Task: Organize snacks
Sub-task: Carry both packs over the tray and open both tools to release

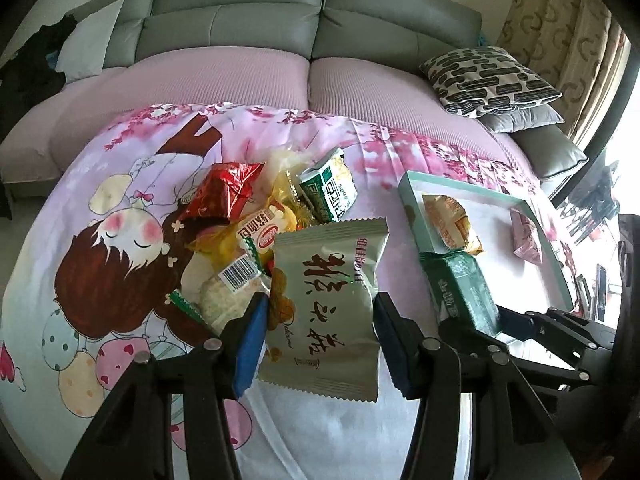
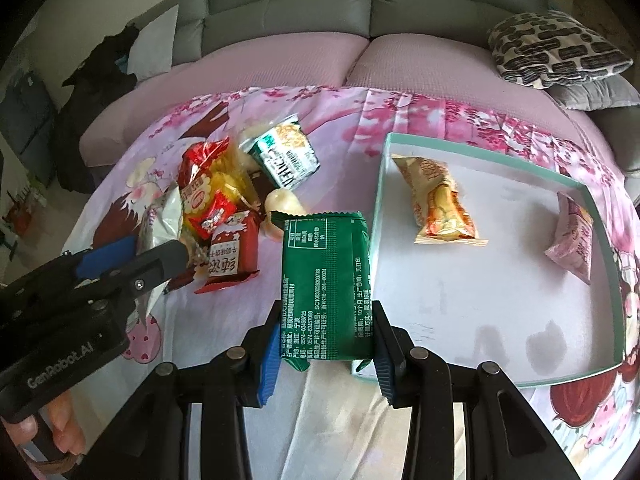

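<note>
the right gripper [image 2: 325, 344], clamped on the dark green foil snack packet [image 2: 326, 280], has the shallow white teal-rimmed tray [image 2: 460, 280] at its two o'clock, nearer than the left gripper [image 1: 318, 344] pinching the pale grey-green packet [image 1: 326, 300].

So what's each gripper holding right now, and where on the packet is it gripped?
The left gripper clamps the pale grey-green packet by its side edges. The right gripper clamps the dark green packet across its lower sides.

tray [image 2: 382, 168]: 1 | packets in tray [image 2: 440, 204]: 2 | packets held [image 2: 326, 280]: 2 | patterned cushion [image 1: 492, 80]: 1
</note>
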